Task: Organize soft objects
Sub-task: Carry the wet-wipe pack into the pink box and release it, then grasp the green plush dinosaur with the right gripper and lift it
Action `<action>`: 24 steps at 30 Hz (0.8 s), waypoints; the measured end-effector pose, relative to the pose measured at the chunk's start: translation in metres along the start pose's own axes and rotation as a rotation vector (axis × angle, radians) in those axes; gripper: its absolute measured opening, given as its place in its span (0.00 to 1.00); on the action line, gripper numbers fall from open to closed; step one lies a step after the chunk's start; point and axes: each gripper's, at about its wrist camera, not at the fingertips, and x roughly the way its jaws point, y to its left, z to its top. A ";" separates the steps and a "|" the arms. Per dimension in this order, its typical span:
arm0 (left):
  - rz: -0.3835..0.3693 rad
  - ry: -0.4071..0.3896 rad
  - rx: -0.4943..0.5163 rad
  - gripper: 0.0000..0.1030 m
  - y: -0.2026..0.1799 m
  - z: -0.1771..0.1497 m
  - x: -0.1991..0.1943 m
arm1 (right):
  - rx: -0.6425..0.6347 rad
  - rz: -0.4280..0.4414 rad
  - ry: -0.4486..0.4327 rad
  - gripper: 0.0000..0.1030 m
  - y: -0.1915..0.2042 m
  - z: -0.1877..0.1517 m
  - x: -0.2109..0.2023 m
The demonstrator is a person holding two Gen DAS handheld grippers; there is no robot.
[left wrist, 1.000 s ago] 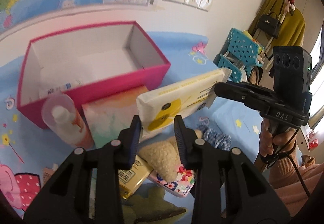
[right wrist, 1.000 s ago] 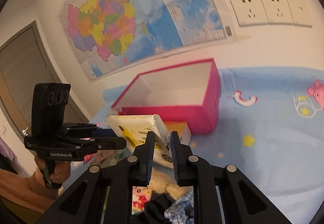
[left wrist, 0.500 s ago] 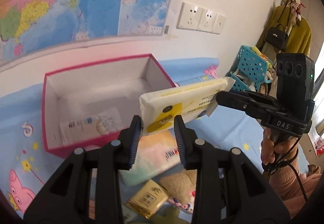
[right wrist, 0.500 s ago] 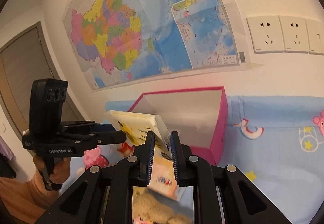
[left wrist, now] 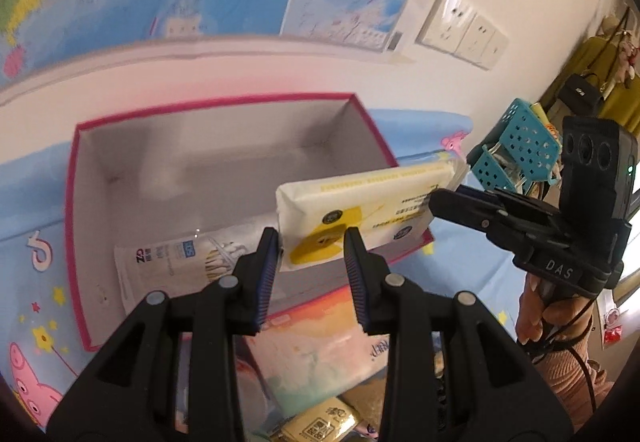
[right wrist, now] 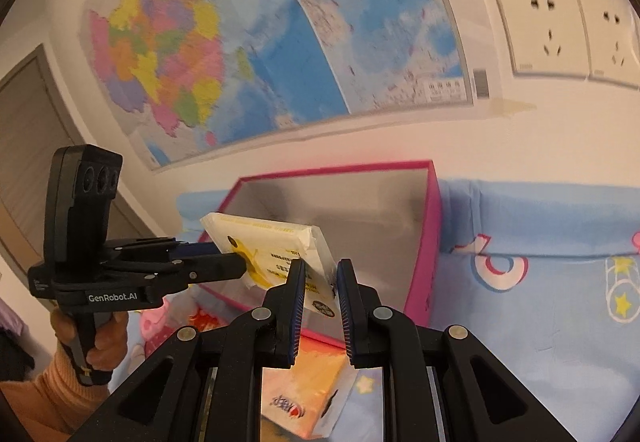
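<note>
A white and yellow tissue pack (left wrist: 360, 202) hangs in the air over the near right part of the open pink box (left wrist: 224, 104). My left gripper (left wrist: 310, 238) is shut on the pack's yellow-printed end. My right gripper (right wrist: 319, 270) is shut on the opposite end of the pack (right wrist: 272, 238), coming in from the right in the left wrist view. A hand holds each gripper handle. A white printed packet (left wrist: 172, 254) lies on the box floor. In the right wrist view the pink box (right wrist: 434, 226) sits just behind the pack.
A pastel orange tissue pack (left wrist: 320, 354) lies in front of the box, with a small yellow packet (left wrist: 320, 422) nearer. A teal basket (left wrist: 516, 158) stands to the right. The wall with a map (right wrist: 280, 42) rises close behind the box. A blue cartoon sheet (right wrist: 540, 282) covers the surface.
Both grippers have carried the tissue pack forward, from above the loose pile to above the pink box. The bottle and plush items have dropped out of view. Both grips are unchanged.
</note>
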 end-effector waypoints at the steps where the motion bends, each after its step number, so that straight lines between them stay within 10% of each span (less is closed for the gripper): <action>1: 0.001 0.016 -0.011 0.35 0.002 0.000 0.007 | 0.005 -0.004 0.007 0.16 -0.002 0.001 0.002; 10: 0.027 0.043 -0.042 0.35 0.007 0.007 0.029 | 0.005 -0.136 0.026 0.34 -0.004 0.003 0.013; 24: 0.016 -0.160 0.075 0.46 -0.007 -0.047 -0.049 | -0.060 0.013 -0.031 0.45 0.027 -0.034 -0.034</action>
